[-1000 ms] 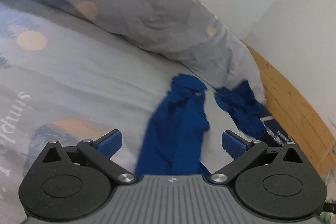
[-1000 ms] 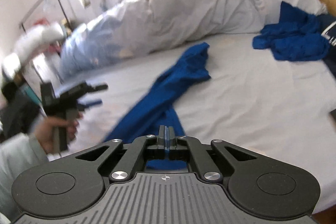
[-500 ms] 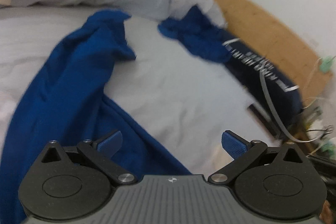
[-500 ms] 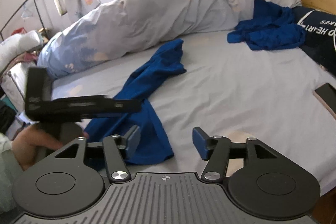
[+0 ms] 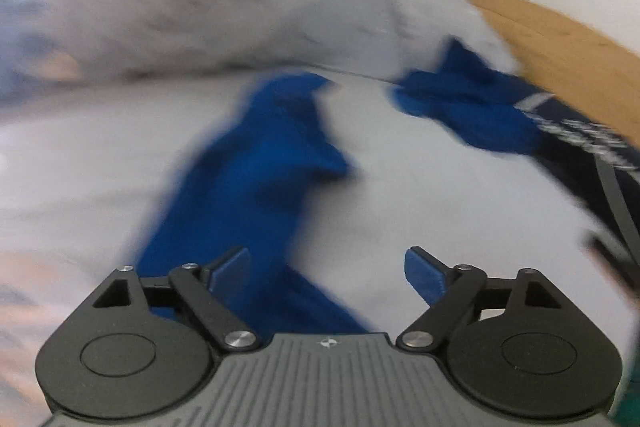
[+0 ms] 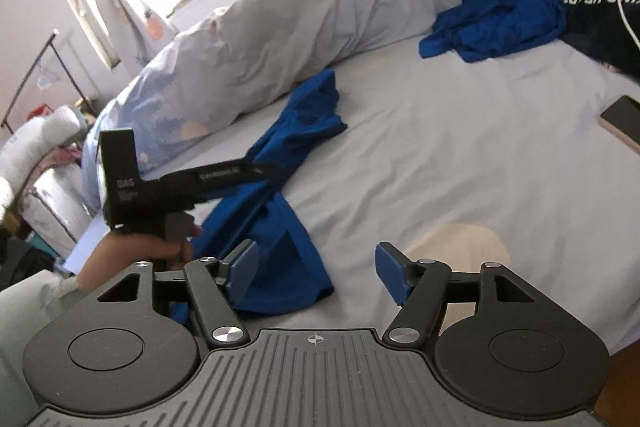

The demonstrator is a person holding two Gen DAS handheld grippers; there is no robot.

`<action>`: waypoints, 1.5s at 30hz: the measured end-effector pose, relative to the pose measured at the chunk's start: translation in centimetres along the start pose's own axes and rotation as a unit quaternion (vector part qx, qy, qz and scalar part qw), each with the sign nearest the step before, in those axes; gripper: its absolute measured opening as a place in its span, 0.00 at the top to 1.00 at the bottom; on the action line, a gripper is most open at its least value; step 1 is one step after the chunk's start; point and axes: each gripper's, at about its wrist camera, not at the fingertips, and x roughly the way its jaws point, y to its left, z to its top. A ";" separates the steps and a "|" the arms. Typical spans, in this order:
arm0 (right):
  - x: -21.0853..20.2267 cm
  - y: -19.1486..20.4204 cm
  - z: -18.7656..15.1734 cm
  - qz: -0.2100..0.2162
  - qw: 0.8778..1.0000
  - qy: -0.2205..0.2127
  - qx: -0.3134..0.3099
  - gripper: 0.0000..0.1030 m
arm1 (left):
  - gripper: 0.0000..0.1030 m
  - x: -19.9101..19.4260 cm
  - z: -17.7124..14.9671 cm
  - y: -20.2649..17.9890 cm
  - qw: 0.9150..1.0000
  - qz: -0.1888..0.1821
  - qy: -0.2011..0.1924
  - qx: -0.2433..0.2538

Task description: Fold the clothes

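Rumpled royal-blue cloth garment (image 6: 280, 187) stretches near-to-far before us; our left gripper (image 5: 328, 267) is nearer, right gripper (image 6: 316, 271) likewise wide and empty.

A blue garment (image 6: 280, 163) lies stretched and rumpled on the bed, another (image 6: 492, 23) bunched beyond.

Bed (image 6: 460, 163): blue garments (image 6: 288, 155), phone (image 6: 622, 119).

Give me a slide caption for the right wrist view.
Open right gripper above a blue shirt stretched across the bed.
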 end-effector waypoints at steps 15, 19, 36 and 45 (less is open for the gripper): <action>0.9 1.1 -0.1 0.023 1.000 0.009 -0.006 0.24 | 0.89 0.0 -0.8 6.2 0.997 0.008 -0.027 -0.070; 1.3 1.6 -0.2 0.025 1.000 0.013 -0.011 0.24 | 0.89 -1.7 -1.0 11.7 0.977 0.001 -0.082 -0.196; 12.2 8.5 2.1 0.071 0.991 0.038 -0.111 0.24 | 0.89 -4.6 -4.8 24.4 0.942 0.043 -0.071 -0.326; 23.2 10.2 6.4 0.064 0.993 0.056 -0.086 0.24 | 0.89 -3.1 -3.9 23.8 0.949 0.032 -0.054 -0.309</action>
